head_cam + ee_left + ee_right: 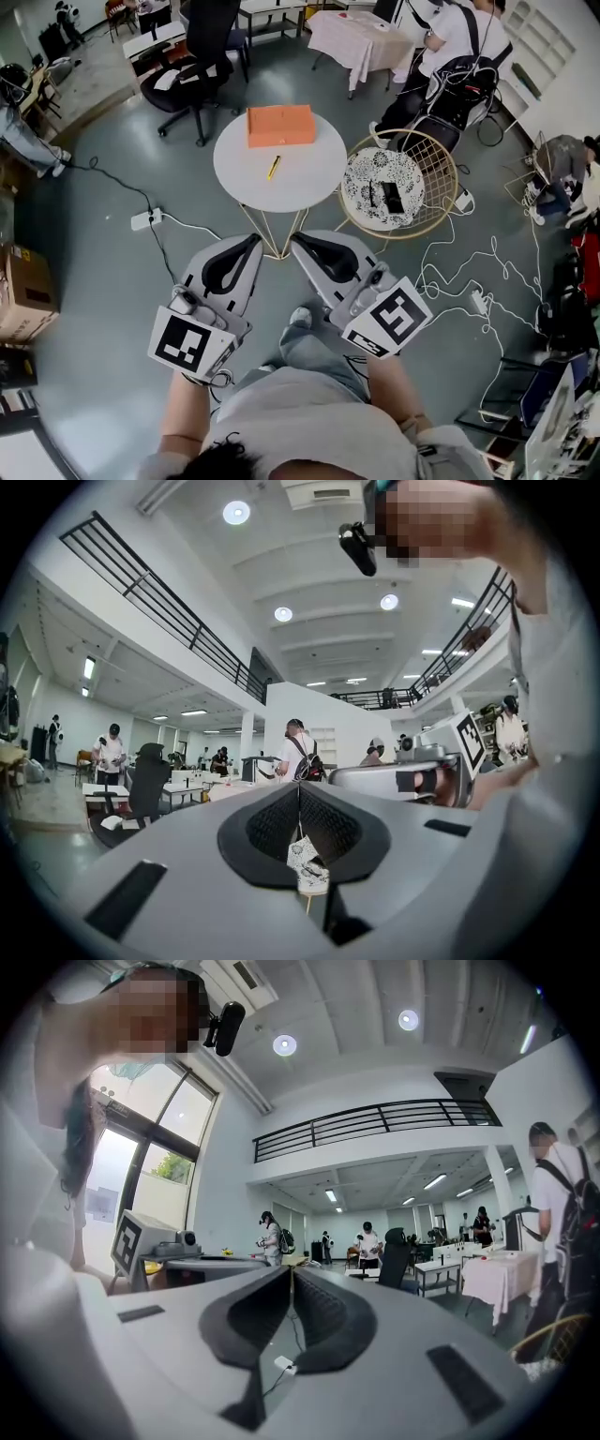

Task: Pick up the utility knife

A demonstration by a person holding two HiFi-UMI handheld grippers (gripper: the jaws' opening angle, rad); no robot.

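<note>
A yellow utility knife lies on the round white table, in front of an orange box. Both grippers are held close to the body, well short of the table and above the floor. My left gripper has its jaws together with nothing between them; the left gripper view shows the tips of that gripper meeting. My right gripper is beside it, also shut and empty, as the closed tips of this gripper show in the right gripper view. The knife does not appear in either gripper view.
A gold wire basket holding a patterned tray stands right of the table. A black office chair is behind it, and a seated person at the back right. A power strip and cables lie on the floor, a cardboard box at the left.
</note>
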